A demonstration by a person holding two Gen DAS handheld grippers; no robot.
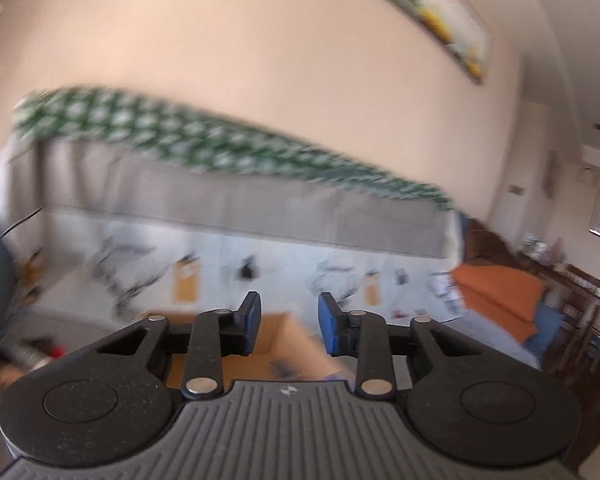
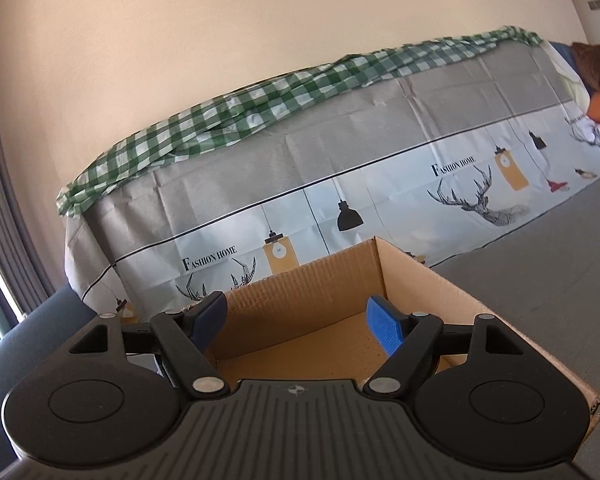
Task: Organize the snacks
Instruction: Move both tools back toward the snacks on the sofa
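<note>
An open brown cardboard box [image 2: 440, 280] stands on a grey surface [image 2: 540, 264]. My right gripper [image 2: 296, 324] hangs just over the box's near side, open wide, with nothing between its blue pads. The part of the box floor that shows is bare. The left wrist view is blurred. There my left gripper [image 1: 289, 326] has a narrow gap between its blue pads and holds nothing, and the same box [image 1: 284, 340] lies below and beyond it. No snack shows clearly in either view.
Behind the box runs a long piece of furniture under a printed cloth [image 2: 380, 184] with a green checked cloth [image 2: 260, 108] on top. An orange cushion [image 1: 500, 292] and dark wooden shelves [image 1: 580, 300] are at the right. A small blurred red thing [image 1: 56, 352] lies low on the left.
</note>
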